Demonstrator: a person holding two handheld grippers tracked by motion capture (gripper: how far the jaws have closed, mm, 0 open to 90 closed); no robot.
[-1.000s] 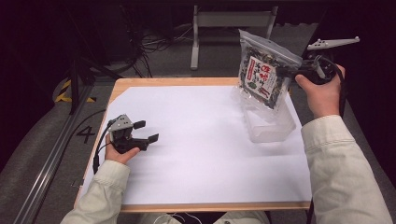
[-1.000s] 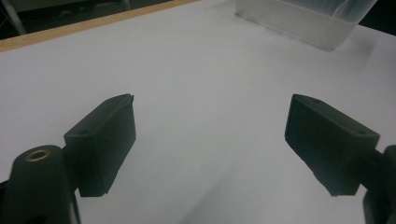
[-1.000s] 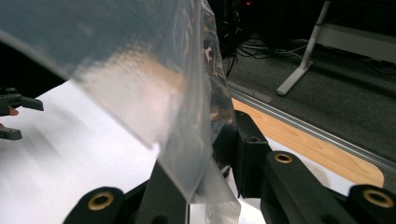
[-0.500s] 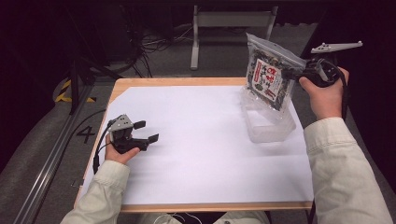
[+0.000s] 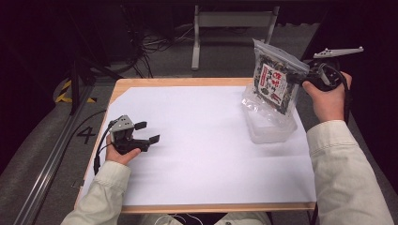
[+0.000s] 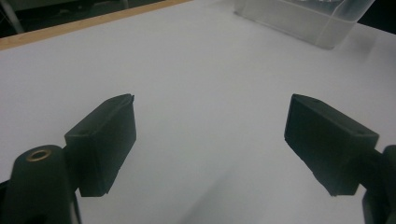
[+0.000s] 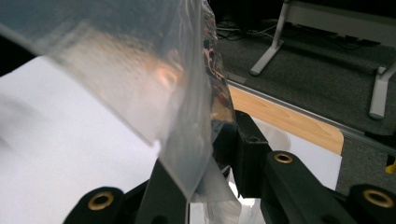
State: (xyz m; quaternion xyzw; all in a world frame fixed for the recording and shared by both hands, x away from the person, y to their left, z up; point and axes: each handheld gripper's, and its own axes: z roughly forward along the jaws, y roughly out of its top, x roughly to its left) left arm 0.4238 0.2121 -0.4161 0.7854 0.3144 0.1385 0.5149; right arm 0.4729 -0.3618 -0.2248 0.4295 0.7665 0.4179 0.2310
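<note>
The right gripper [image 5: 300, 76] is raised above the far right corner of the table [image 5: 178, 82], held in the person's right hand [image 5: 328, 96], with its grey three-cornered plate [image 5: 337, 50] sticking out above. Its jaws are clamped on the upper edge of a clear zip bag [image 5: 274, 77] — a bag with dark contents and a red-and-white label, which hangs tilted just to the left of the gripper. In the right gripper view the clear film of the bag [image 7: 154, 84] fills the space above the jaws and is pinched between them.

Directly below the hanging bag, and below and left of the right gripper, a clear plastic container [image 5: 268, 123] sits on the white sheet [image 5: 202, 140] that covers the table; the bag's lower end overlaps it in the high view, and whether they touch cannot be told.

The left gripper [image 5: 146, 133] rests low on the sheet near the table's left side, held in the left hand [image 5: 119, 152]. Its jaws stand wide apart with nothing between them — the left gripper view shows bare white sheet [image 6: 205, 107] in the gap, and the container [image 6: 308, 18] well ahead of the jaws and to their right.
</note>
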